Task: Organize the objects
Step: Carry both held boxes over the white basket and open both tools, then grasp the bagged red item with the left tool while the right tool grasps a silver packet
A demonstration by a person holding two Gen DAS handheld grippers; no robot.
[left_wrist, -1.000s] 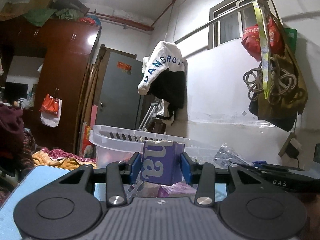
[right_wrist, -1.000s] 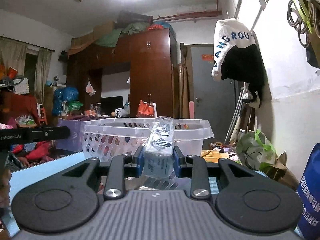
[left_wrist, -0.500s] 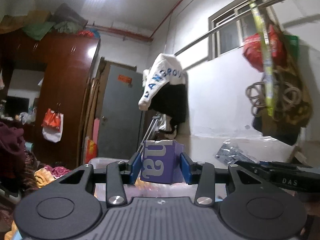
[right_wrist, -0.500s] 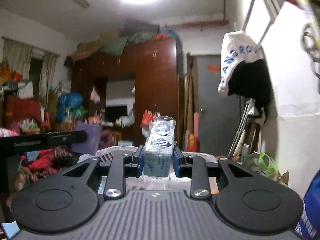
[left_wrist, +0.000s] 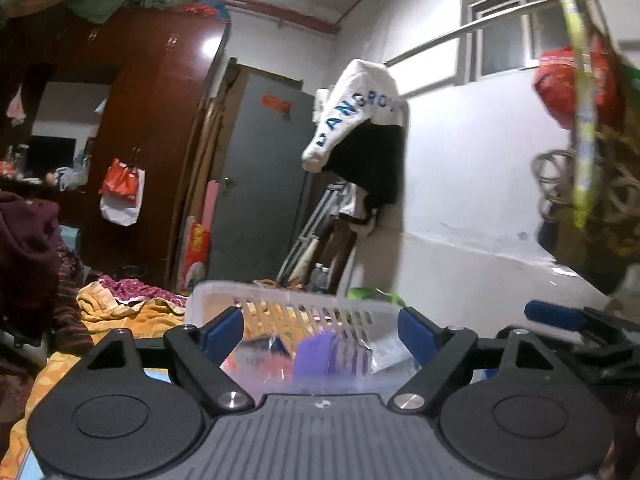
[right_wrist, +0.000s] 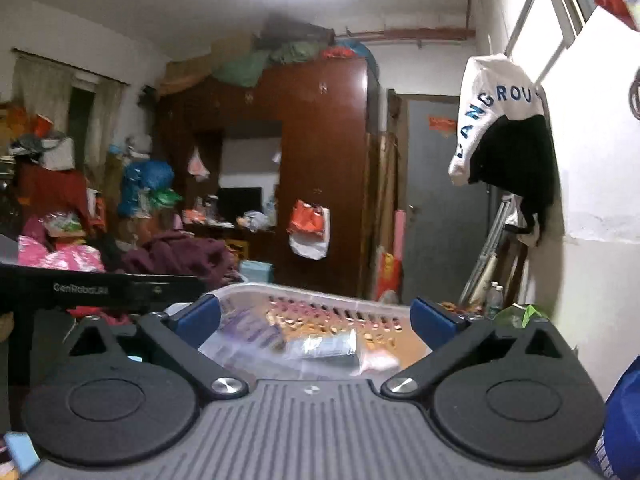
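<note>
A clear plastic basket with a slotted wall stands just ahead of both grippers; it also shows in the right wrist view. My left gripper is open and empty above the basket. A purple box lies blurred inside the basket below it. My right gripper is open and empty. A clear wrapped packet lies inside the basket under it. The right gripper's blue fingertip shows at the right of the left wrist view.
The left gripper's black body crosses the left of the right wrist view. A white wall with a hanging jacket and bags is on the right. A brown wardrobe and piled clothes stand behind the basket.
Both grippers have opened. The purple box left the left gripper and the clear packet left the right gripper; both now lie in the basket.
</note>
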